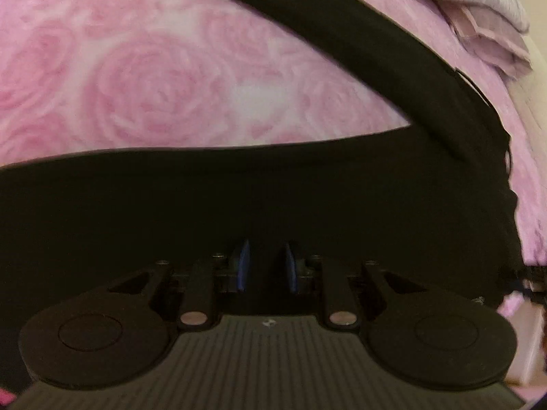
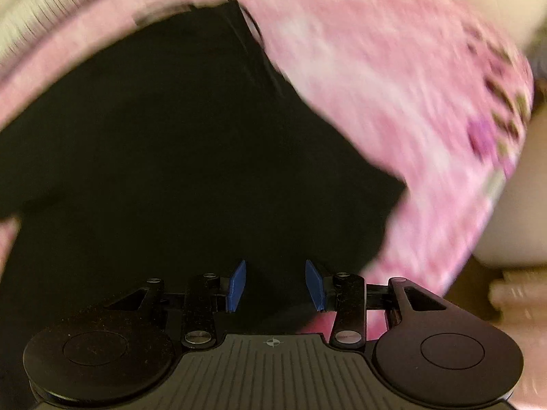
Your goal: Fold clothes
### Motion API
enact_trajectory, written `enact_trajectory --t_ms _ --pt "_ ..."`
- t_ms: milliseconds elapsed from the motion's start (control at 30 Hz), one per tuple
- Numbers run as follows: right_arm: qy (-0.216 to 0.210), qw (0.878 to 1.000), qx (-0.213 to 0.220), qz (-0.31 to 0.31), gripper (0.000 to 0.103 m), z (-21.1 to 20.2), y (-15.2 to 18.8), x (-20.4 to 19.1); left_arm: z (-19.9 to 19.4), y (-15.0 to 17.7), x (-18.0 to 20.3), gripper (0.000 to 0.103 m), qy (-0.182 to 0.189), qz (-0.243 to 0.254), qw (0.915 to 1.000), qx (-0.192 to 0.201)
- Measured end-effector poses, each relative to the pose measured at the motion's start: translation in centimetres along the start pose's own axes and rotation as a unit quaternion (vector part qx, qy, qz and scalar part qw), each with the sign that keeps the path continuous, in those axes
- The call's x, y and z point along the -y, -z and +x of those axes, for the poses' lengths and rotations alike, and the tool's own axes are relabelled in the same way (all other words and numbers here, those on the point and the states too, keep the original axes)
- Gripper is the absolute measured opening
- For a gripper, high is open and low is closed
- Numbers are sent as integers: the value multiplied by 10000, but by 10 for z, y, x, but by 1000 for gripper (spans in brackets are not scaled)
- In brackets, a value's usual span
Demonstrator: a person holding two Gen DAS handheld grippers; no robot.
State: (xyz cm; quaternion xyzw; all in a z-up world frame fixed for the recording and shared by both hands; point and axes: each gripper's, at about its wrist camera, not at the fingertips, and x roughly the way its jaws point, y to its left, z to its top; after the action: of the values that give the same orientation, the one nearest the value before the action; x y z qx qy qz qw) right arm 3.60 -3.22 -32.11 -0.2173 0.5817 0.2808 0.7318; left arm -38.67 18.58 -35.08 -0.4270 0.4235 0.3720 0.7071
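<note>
Left wrist view: we see one black garment (image 1: 239, 188) spread on the rose-print bedsheet (image 1: 154, 78), a long strip of it reaching toward one grey-and-pink pile of folded clothes (image 1: 485, 24). The left hand-held gripper (image 1: 264, 266) hovers over the dark cloth, blue pads slightly apart, nothing between them. Closing here could pinch several layers or miss the edge.

Right wrist view: blurred; the right hand-held gripper (image 2: 275, 285) stands spread and empty above the same garment (image 2: 171, 153). A hasty grab risks dragging the sheet (image 2: 376, 102) too.
</note>
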Motion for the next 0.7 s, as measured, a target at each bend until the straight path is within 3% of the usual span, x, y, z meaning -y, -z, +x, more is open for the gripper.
enact_trajectory --t_ms 100,333,533,700 --pt "-58 9999 52 123 43 -7 4 12 -5 -6 15 18 -289 260 9990 -198" --pt "-504 9972 522 155 43 -30 -29 33 -10 -39 66 18 -406 376 9982 -227" --pt "-734 9966 374 -45 43 3 -79 50 19 -58 154 18 -282 520 9979 -264" --pt "-1177 9923 359 -131 43 20 -129 74 57 -72 231 18 -52 432 9987 -257"
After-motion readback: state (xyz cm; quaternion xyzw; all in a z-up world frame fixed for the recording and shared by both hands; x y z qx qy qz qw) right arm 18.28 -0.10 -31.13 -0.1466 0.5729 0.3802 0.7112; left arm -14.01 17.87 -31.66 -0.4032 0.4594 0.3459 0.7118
